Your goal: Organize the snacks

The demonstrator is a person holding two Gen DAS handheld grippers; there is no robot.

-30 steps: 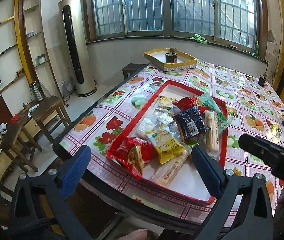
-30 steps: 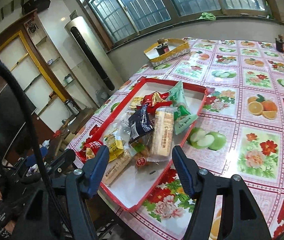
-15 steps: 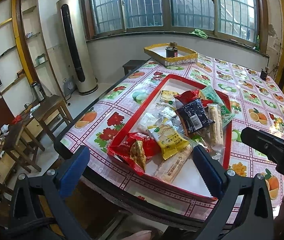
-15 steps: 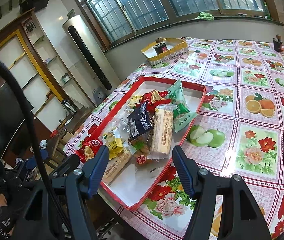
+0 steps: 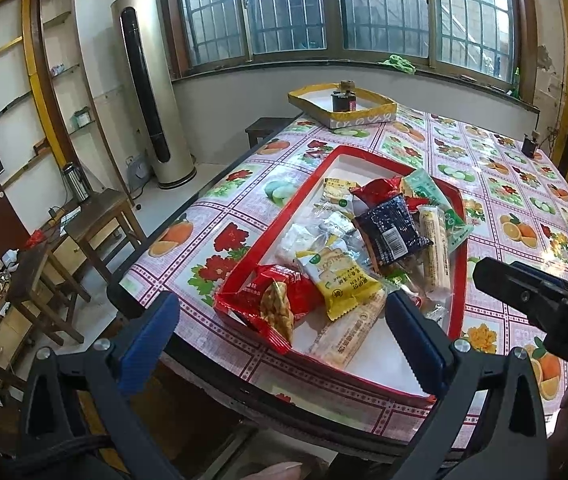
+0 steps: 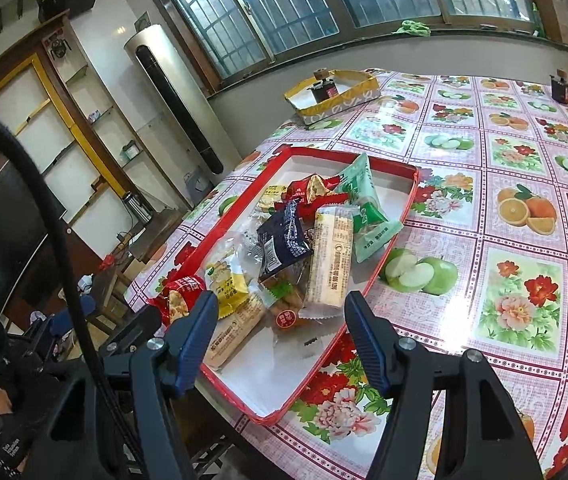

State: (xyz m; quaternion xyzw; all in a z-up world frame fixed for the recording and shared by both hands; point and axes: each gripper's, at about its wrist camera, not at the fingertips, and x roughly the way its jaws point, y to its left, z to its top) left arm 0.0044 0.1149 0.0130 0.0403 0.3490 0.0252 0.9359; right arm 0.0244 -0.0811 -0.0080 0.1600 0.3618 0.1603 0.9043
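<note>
A red tray (image 5: 274,233) with a white floor lies near the table's front edge, heaped with snack packets. Among them are a red packet (image 5: 280,300), a yellow packet (image 5: 336,280), a dark blue packet (image 5: 392,228), a long beige bar (image 5: 436,252) and a green packet (image 5: 432,196). My left gripper (image 5: 280,344) hovers open in front of the tray's near end, holding nothing. My right gripper (image 6: 282,336) is open too, over the tray's (image 6: 344,157) near right part, with the beige bar (image 6: 330,256) and dark packet (image 6: 284,240) ahead of it.
A yellow-rimmed box (image 5: 344,108) holding a small dark object stands at the table's far end. Another small dark object (image 6: 560,88) sits far right. Wooden stools (image 5: 96,220) and a tall air conditioner (image 5: 148,92) stand on the floor to the left. A black cable (image 6: 64,240) hangs left.
</note>
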